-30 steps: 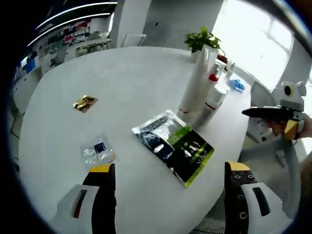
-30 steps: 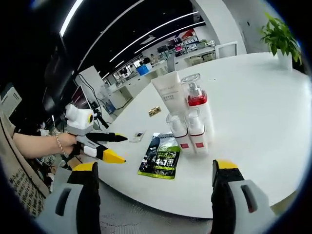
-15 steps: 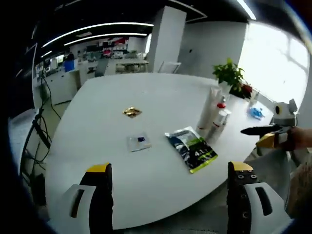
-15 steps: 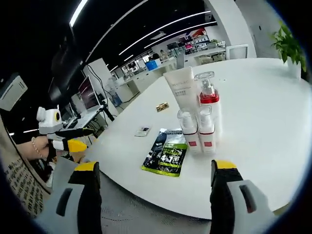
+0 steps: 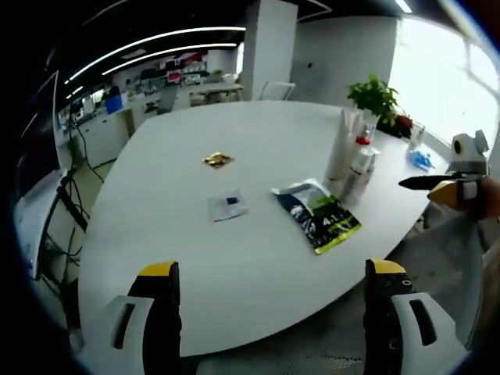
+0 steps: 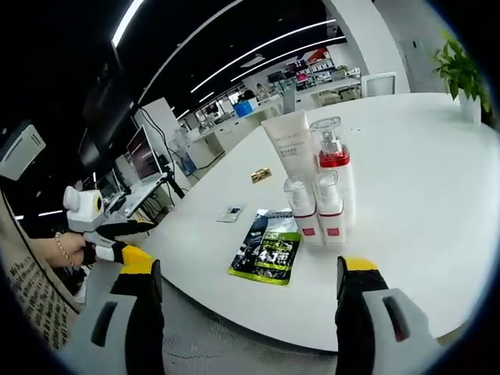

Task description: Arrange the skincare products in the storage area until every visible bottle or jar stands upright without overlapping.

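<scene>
Bottles (image 6: pixel 319 191) upright, clustered; labels illegible beside green pouch (image 6: pixel 267 254).

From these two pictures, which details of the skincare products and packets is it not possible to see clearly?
- Print on the white tube: too small, right gripper view.
- Bottles in the left gripper view: small and overlapping, count unclear.
- Gold packet and clear sachet: contents too small.
- Green pouch: text blurred.
- Table: far side cut off by the edge.

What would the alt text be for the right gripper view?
A tube and three bottles stand upright together on a white table, a green-and-black packet lying flat beside them. The right gripper hangs open, off the table's edge.
</scene>
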